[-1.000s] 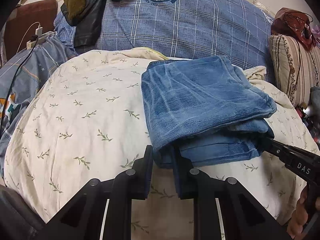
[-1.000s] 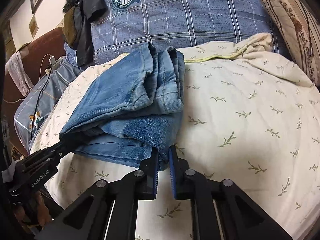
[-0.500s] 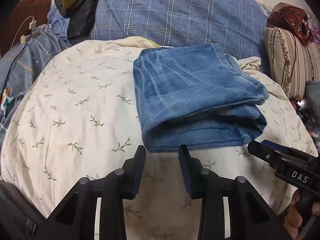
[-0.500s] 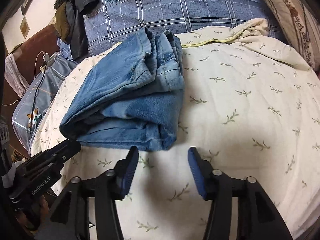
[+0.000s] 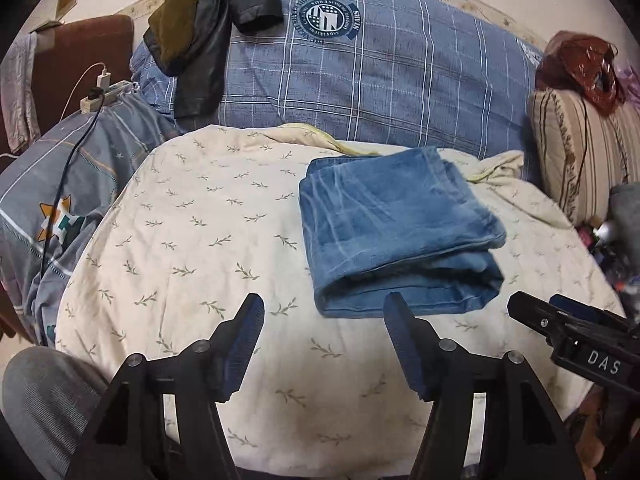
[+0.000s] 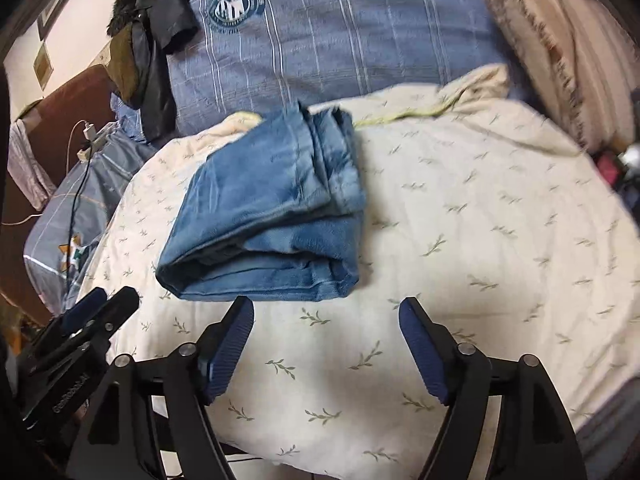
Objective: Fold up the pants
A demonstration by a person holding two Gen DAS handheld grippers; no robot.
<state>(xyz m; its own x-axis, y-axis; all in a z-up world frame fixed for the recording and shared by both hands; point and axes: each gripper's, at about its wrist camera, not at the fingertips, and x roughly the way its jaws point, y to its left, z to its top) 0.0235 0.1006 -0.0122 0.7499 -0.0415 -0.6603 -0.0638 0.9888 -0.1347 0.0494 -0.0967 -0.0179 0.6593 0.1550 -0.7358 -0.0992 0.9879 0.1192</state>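
Blue denim pants [image 5: 394, 232] lie folded into a thick rectangular stack on a cream leaf-print cover [image 5: 192, 264]. In the right wrist view the same pants [image 6: 272, 216] show their layered edges towards me. My left gripper [image 5: 322, 314] hovers just short of the stack's near edge, its jaws opening with nothing between them. My right gripper [image 6: 326, 316] also stands back from the near edge, jaws opening and empty. Each gripper shows in the other's view: the right gripper [image 5: 572, 332] at the lower right, the left gripper [image 6: 80, 332] at the lower left.
A large blue plaid pillow [image 5: 380, 68] lies behind the cover, with a dark jacket [image 5: 196, 40] draped on its left end. A striped cushion [image 5: 580, 152] stands at the right. A power strip with cables [image 5: 100, 92] rests on blue bedding at the left.
Both grippers let go of the near edge of the pants, opened wide and drew back and up. The folded stack stays lying on the cover.
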